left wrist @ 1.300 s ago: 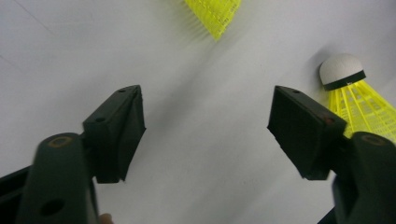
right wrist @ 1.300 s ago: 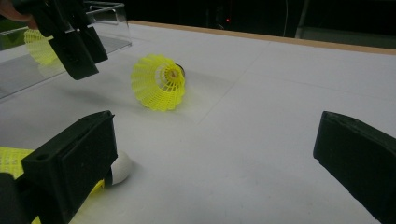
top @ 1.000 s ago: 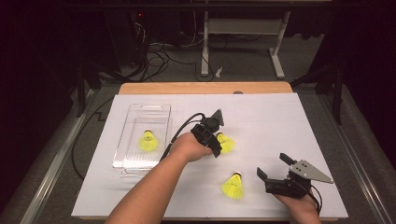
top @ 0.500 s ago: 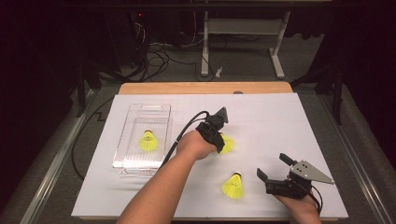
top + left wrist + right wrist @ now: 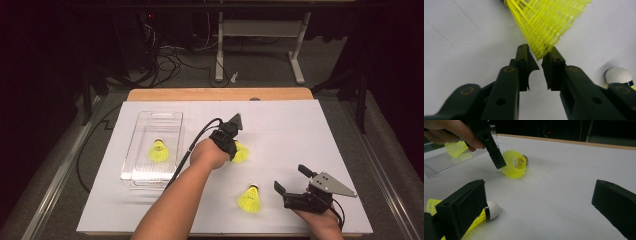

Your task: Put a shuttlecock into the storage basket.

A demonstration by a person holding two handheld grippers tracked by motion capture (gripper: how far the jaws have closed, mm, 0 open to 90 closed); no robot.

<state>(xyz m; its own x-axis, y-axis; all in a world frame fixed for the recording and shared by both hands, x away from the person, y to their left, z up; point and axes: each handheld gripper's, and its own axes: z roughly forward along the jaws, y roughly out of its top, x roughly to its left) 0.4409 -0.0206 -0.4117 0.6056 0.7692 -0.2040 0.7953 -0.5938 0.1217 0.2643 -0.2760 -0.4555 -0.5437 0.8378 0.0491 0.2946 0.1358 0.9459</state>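
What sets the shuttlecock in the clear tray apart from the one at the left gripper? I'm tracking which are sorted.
The tray shuttlecock lies inside the clear tray, untouched; the gripped shuttlecock lies on the white table. The left gripper has just been closing on its skirt edge. Both are yellow.

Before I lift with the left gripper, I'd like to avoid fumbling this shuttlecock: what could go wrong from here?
1. The left gripper, whose jaws have just been closing, catches only the rim of the shuttlecock's skirt; a thin mesh edge may slip out or crumple on lifting.
2. The second shuttlecock lies close to the open right gripper; a nudge could roll it.
3. The clear tray already holds a shuttlecock, so a careless drop could bounce out.
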